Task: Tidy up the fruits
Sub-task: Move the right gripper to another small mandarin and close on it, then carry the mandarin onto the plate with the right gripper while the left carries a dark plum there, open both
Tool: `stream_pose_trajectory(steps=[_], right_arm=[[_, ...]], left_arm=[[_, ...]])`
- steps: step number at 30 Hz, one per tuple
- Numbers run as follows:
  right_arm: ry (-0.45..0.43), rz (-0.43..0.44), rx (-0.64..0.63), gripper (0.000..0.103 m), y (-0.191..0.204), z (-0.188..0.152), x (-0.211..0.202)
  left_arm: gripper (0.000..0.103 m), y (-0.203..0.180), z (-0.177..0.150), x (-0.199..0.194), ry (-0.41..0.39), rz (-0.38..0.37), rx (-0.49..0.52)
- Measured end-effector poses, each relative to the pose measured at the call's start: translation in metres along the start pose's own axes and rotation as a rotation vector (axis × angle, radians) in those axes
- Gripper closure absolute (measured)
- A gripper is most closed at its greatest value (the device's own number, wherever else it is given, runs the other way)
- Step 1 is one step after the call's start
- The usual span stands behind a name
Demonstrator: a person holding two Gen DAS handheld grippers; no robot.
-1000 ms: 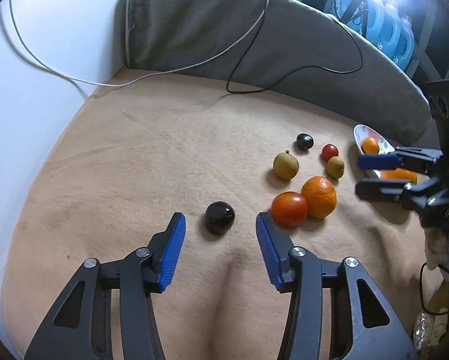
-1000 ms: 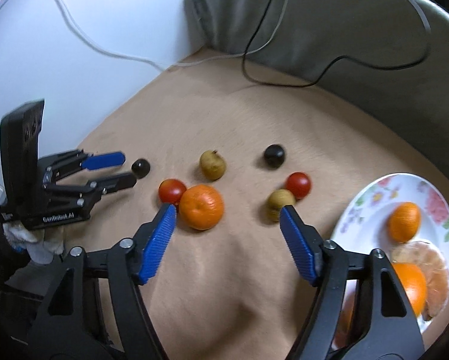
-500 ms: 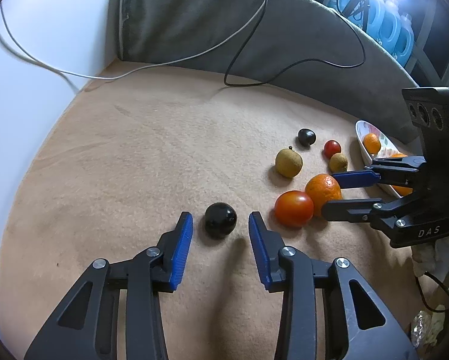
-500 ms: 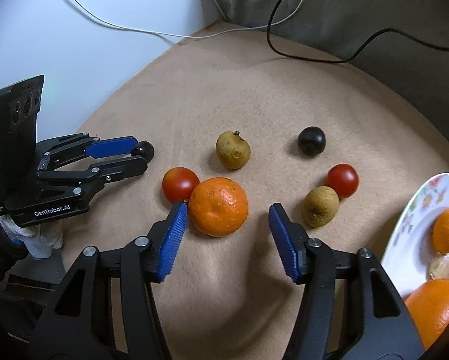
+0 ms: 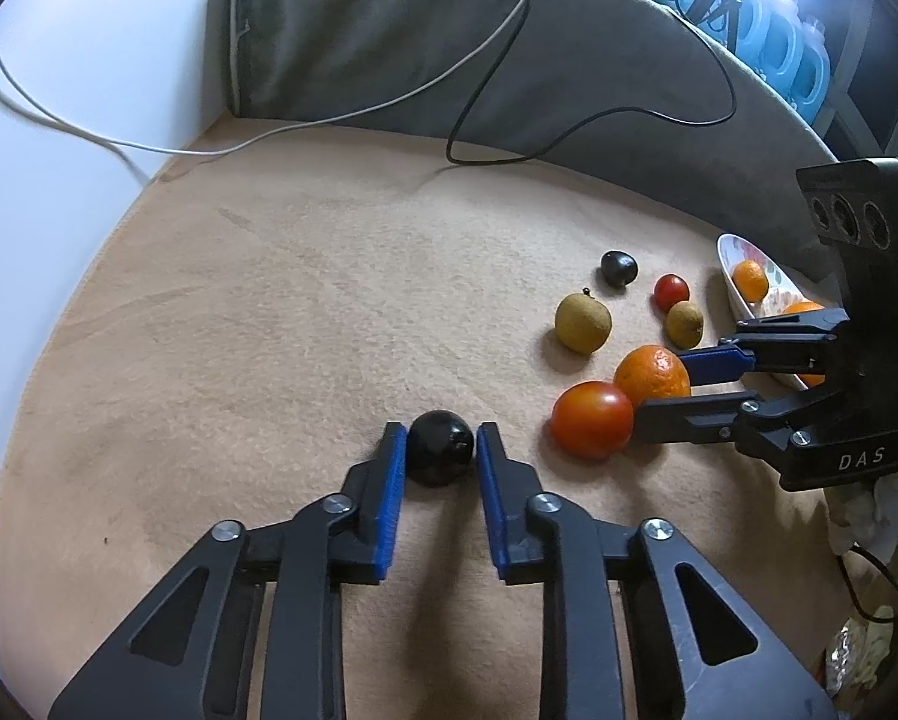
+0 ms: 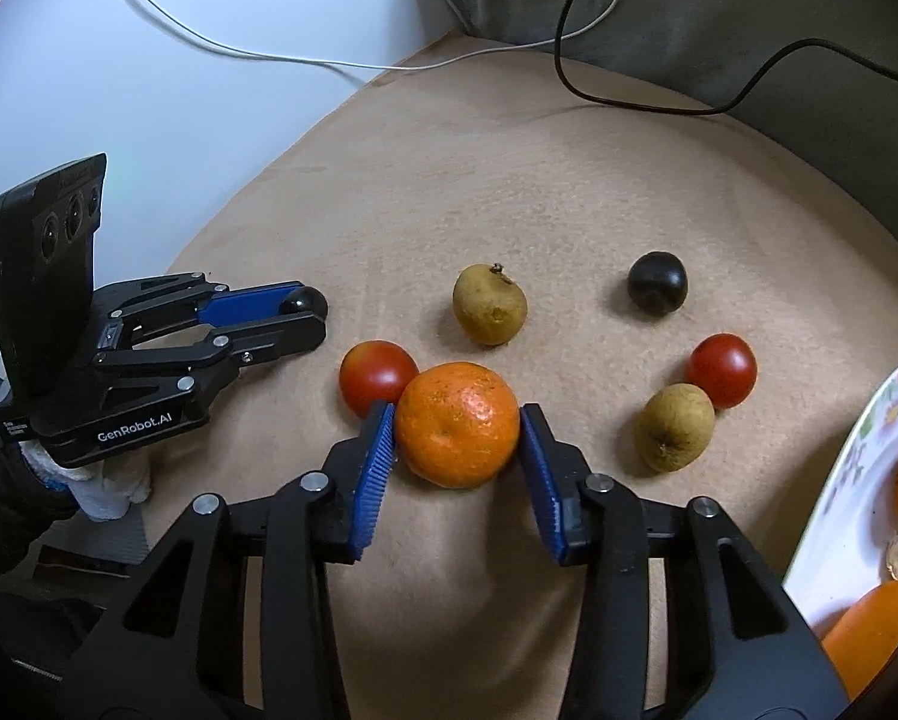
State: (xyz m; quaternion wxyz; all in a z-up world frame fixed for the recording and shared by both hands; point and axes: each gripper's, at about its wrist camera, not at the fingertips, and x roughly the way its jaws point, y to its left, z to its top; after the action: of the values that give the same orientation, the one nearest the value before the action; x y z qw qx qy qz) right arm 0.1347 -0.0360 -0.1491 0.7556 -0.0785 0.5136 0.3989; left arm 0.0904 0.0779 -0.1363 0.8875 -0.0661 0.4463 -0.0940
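A tan fleece blanket [image 6: 509, 192] covers the surface, a grey cushion behind. At left, the left gripper [image 5: 437, 450] has just closed on a small black fruit [image 5: 439, 447] — both blue pads touch it. Right of it, the right gripper [image 6: 458, 420], jaws just narrowing, clasps a mandarin [image 6: 456, 423] beside a tomato [image 6: 374, 373]. A floral plate [image 6: 851, 480] lies far right.

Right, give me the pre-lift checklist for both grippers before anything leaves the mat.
1. left gripper pads pressed on the black fruit: ok.
2. right gripper around the orange, jaws just closing, pads touching both sides: ok.
3. Red tomato touching the orange, may roll on lift: not ok.
4. Plate has bare room: ok.
5. Grip firmness on the orange: cannot tell.
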Motion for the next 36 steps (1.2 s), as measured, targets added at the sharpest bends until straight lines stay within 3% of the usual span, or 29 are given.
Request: stream_pose_trajectory(steps=[11,20,36], right_arm=[[-0.035,0.003,0.026,0.061,-0.001,-0.007,-0.013],[-0.106,-0.005,0.061,0.061,-0.008,-0.017,-0.052],[-0.242,-0.090,0.207,0.061,-0.061,-0.050,-0.128]], left_arm=[[0.083,-0.004,0.000,-0.007,-0.020,-0.006,-0.016],[0.083,-0.021,0.003,-0.022,-0.062,-0.017,0.016],[0.083,-0.088,0.021,-0.021,-0.108,-0.141,0.101]])
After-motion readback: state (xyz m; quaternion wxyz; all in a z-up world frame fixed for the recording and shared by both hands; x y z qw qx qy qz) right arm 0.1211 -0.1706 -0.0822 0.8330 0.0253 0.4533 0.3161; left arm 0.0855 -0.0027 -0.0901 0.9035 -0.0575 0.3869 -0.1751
